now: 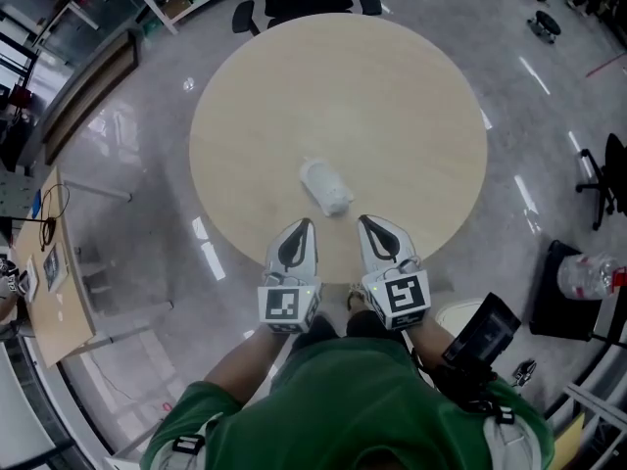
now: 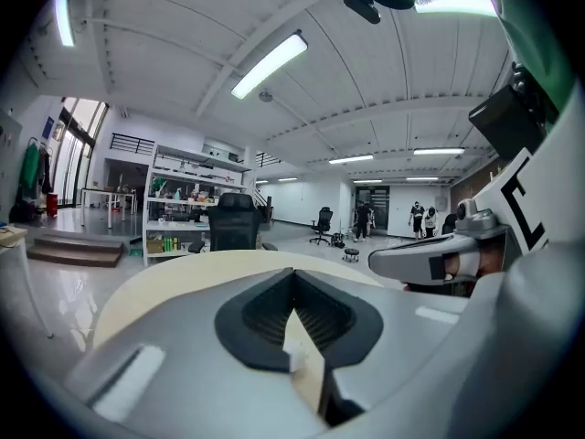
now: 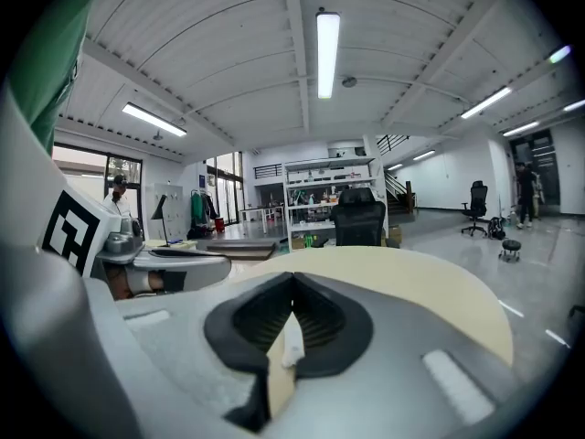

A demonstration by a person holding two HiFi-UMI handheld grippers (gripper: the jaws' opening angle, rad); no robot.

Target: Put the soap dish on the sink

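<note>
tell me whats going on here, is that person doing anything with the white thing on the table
A person in a green top holds a gripper in each hand, side by side over the near edge of the round table. The left gripper and right gripper are both shut with nothing in them. The white thing, likely the soap dish, lies on the table just beyond their tips, untouched. No sink shows in any view.

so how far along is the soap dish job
Nothing looks clearly done: a white item, likely the soap dish, lies alone on the round table, and no sink shows. Nothing is in hand: left gripper and right gripper are shut, empty. Placing it remains.
</note>
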